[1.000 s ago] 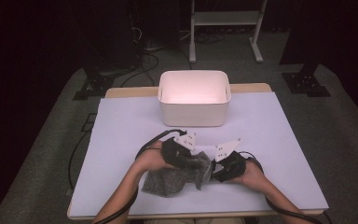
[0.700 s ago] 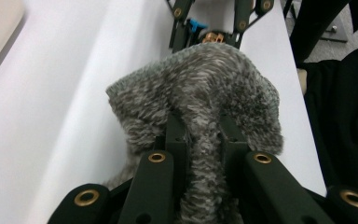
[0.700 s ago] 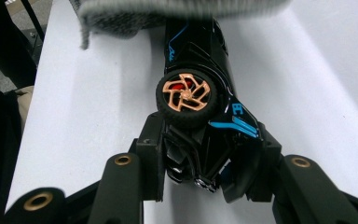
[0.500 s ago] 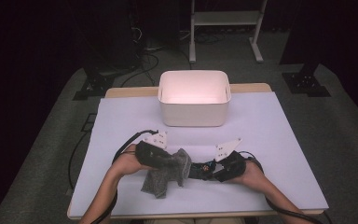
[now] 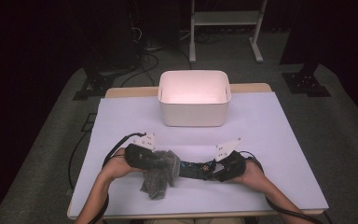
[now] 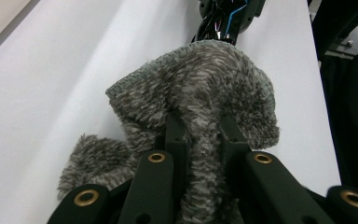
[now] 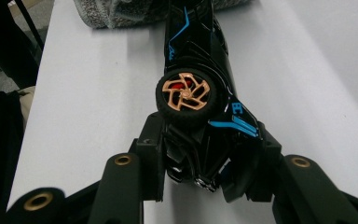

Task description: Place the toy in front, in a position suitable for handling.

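Step in hand, as judged: a toy car is being wiped with a fuzzy cloth.

Left side. The left gripper [image 5: 161,161] is seen at the near left of the bench [image 5: 279,140]. Its jaws are pressed nearly together on a fold of the grey fuzzy cloth [image 6: 205,93]; in the left gripper view the pile bulges up between and around both jaws, and a loose lobe lies on the bench beside the lower jaw. In the high view the rest of the cloth [image 5: 159,176] hangs toward the near edge. The cloth's far hem meets the nose of the car [image 6: 226,18].

Right side. The right gripper [image 7: 205,154] is closed on the black toy car [image 7: 200,88] across its rear, one jaw on each flank; the car lies on its side, a copper-spoked wheel [image 7: 185,95] facing the camera, nose pointing toward the cloth [image 7: 121,11].

Behind both, a white bin [image 5: 193,97] stands well apart at the far middle of the bench.

To do the step well (judgement): the car is best held steady and level, the pinch on the cloth kept firm, and the cloth drawn along the body rather than across it, so the wheel is not snagged by the pile. Light pressure is advised; too hard a push could twist the car in the right jaws.
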`<state>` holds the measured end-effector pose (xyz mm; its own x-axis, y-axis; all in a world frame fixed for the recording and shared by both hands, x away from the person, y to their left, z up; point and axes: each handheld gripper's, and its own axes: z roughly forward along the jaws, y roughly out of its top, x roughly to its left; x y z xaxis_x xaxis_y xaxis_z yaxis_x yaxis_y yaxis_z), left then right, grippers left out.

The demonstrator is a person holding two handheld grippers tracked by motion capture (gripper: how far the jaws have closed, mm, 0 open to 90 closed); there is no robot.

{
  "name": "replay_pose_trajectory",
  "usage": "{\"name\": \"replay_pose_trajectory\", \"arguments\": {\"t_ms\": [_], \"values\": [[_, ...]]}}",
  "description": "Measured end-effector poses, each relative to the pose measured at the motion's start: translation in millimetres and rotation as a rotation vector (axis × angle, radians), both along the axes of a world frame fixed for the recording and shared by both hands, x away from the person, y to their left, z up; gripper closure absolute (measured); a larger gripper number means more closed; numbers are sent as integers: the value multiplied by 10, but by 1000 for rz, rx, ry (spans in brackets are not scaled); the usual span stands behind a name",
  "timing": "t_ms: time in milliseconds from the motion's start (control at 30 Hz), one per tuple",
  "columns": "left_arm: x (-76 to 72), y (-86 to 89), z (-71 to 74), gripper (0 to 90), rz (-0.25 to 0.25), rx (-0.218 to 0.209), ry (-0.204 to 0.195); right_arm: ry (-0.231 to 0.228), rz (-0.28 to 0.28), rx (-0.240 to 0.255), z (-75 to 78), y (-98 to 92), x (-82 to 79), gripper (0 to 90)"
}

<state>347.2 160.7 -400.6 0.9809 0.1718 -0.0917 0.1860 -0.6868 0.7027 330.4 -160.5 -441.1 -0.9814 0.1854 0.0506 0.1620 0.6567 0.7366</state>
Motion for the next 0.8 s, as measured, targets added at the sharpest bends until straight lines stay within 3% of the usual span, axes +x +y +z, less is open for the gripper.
{"name": "replay_pose_trajectory", "arguments": {"t_ms": [267,367,467,533,800], "values": [[4,-132,-25,786,-28,-37,15,-18,14,-55,55,-39,-9,571],[11,-192,-41,786,-39,-53,19,-6,12,-76,68,-95,-1,561],[19,-236,-65,785,-47,-69,33,33,-9,-82,95,-103,23,461],[20,-259,-66,784,-49,-70,29,46,-14,-92,116,-56,25,445],[10,-288,-73,784,-58,-76,19,3,41,-208,204,342,36,447]]}}
